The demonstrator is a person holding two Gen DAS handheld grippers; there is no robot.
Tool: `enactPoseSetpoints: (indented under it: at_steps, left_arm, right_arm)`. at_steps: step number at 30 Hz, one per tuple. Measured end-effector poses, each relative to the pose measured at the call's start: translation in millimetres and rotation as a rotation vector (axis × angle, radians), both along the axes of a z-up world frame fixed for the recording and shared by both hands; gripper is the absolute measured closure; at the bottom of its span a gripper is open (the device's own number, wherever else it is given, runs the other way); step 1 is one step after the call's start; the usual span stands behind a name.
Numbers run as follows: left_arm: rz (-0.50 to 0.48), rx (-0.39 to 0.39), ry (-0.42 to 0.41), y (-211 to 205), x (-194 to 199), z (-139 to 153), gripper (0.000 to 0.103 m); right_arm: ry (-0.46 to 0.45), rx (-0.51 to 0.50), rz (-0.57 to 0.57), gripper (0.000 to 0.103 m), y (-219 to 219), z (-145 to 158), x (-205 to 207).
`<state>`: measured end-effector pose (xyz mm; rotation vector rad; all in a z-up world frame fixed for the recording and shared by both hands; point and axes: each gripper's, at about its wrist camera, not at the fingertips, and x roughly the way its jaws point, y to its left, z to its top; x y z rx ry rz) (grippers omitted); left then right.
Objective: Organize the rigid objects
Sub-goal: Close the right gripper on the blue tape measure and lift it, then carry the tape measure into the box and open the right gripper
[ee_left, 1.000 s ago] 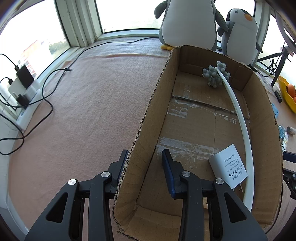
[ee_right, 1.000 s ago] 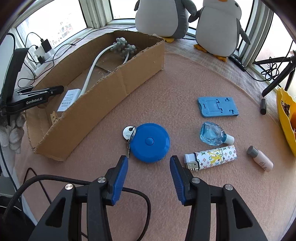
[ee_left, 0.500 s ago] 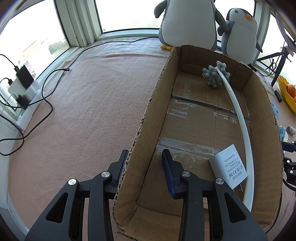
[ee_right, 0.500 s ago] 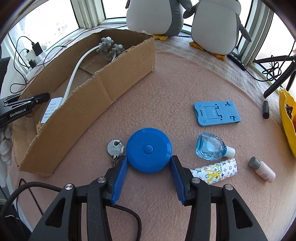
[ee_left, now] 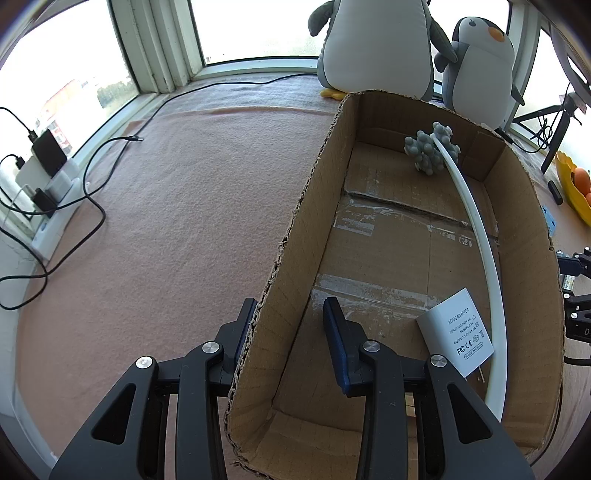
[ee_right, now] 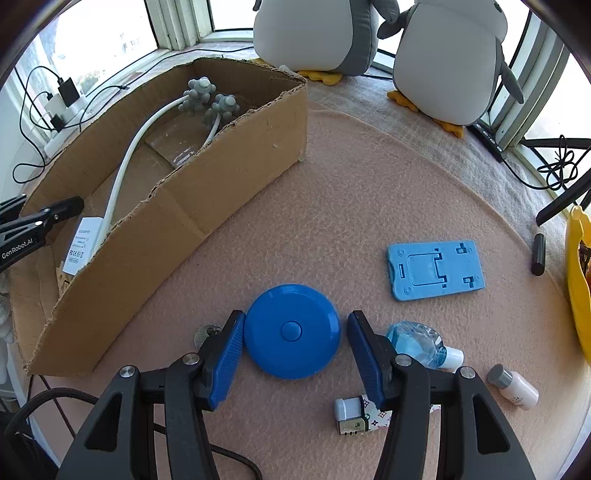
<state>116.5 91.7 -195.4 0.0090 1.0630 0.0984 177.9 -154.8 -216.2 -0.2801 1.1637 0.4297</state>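
A round blue disc (ee_right: 291,330) lies on the pink mat between the fingers of my right gripper (ee_right: 295,317). Its jaws are opening: the left pad is at the disc's rim and the right pad stands clear. A key (ee_right: 205,332) peeks out behind the left finger. My left gripper (ee_left: 290,302) is shut on the long wall of the cardboard box (ee_left: 291,258), one finger outside and one inside. In the box lie a white adapter (ee_left: 458,332) and a white tube with grey knobbed ends (ee_left: 430,151).
On the mat to the right lie a blue phone stand (ee_right: 436,269), a small blue bottle (ee_right: 421,341), a patterned lighter (ee_right: 358,411) and a grey-capped white bottle (ee_right: 513,386). Two plush penguins (ee_right: 317,33) stand by the window. A yellow bowl (ee_right: 578,280) sits at the right edge, and cables and chargers (ee_left: 48,177) at the left.
My right gripper has moved forward over the mat until its fingers stand on either side of the blue disc, and its jaws have widened. The left gripper and the box have not moved.
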Motion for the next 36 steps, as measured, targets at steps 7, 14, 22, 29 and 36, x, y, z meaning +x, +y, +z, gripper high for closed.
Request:
enactPoseSetpoints:
  at_steps: [7,14,22,29,36]
  left_arm:
    - [0.002,0.0,-0.001,-0.6,0.4,-0.6,0.068]
    - [0.001,0.0,-0.001,-0.5,0.3,-0.7,0.068]
    - [0.001,-0.001,-0.001,-0.2,0.4,-0.7,0.068]
    - [0.001,0.001,-0.002,-0.1,0.5,-0.6,0.068]
    - [0.001,0.001,-0.002,0.1,0.4,-0.6,0.068]
  right_arm:
    - [0.009,0.008,-0.003,0.057,-2.6,0.9,-1.6]
    - [0.013,0.063,-0.052,0.057,-15.4,4.2,-5.7]
    - [-0.019,0.099,-0.078,0.057,-23.0,22.1,-15.9]
    - [-0.088,0.145,-0.038,0.057,-2.9,61.0,-27.7]
    - [-0.134,0.189,0.028,0.057,35.9,87.6,-33.5]
